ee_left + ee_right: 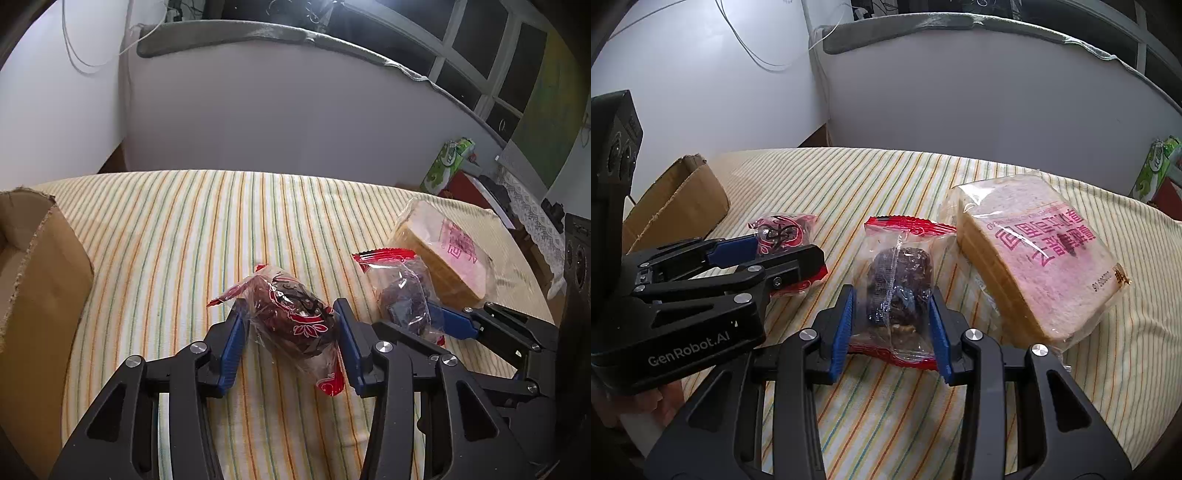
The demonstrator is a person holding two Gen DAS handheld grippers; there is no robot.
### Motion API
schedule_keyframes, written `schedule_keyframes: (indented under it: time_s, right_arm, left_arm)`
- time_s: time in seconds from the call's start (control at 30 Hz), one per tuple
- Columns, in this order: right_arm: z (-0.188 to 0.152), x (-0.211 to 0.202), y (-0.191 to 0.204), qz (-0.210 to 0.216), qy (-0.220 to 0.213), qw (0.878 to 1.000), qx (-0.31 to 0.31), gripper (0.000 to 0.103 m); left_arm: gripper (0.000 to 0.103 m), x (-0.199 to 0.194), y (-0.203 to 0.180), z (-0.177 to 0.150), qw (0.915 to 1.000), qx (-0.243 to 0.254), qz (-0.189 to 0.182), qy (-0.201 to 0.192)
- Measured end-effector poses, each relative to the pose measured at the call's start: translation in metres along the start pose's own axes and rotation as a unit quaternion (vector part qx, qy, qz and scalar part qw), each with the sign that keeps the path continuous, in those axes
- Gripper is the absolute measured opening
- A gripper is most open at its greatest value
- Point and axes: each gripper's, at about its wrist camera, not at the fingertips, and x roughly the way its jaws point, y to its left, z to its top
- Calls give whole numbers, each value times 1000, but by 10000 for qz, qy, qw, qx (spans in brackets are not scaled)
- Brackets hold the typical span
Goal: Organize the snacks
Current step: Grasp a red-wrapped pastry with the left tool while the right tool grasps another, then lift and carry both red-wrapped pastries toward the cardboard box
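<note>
On the striped cloth [177, 229] lies a clear packet with red print and a dark cake [291, 306] inside. My left gripper [290, 323] straddles it, both blue pads pressed against its sides. In the right wrist view the same packet [779, 230] sits in the left gripper [786, 245]. A second red-edged packet with a dark cake [897, 273] lies to its right, and my right gripper [892, 301] is shut on its wrapper. In the left wrist view that packet [402, 291] shows with the right gripper [424, 314] at its side.
A bag of sliced bread [1045, 258] with pink print lies just right of the second packet, nearly touching it. An open cardboard box [44, 280] stands at the cloth's left edge. A green pack [447, 162] sits beyond the far right edge. A white wall rises behind.
</note>
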Motion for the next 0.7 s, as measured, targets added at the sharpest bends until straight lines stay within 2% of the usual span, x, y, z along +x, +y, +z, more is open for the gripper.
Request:
schedule_keyframes:
  time_s: [0.17, 0.3, 0.43, 0.7]
  right_arm:
    - [-7, -16, 1, -121, -159, 9998, -4, 39]
    - [-17, -26, 0, -116, -202, 9996, 126, 39]
    - [-21, -30, -3, -126, -228, 9995, 192, 39]
    - [-34, -70, -6, -239, -669, 9960, 546, 39]
  left_arm:
    - [45, -10, 5, -3, 9999, -24, 31, -106]
    - [45, -28, -1, -16, 9988, 207, 271, -364]
    - [45, -28, -5, -22, 9985, 297, 297, -357]
    - [45, -63, -16, -23, 9958, 472, 338, -706]
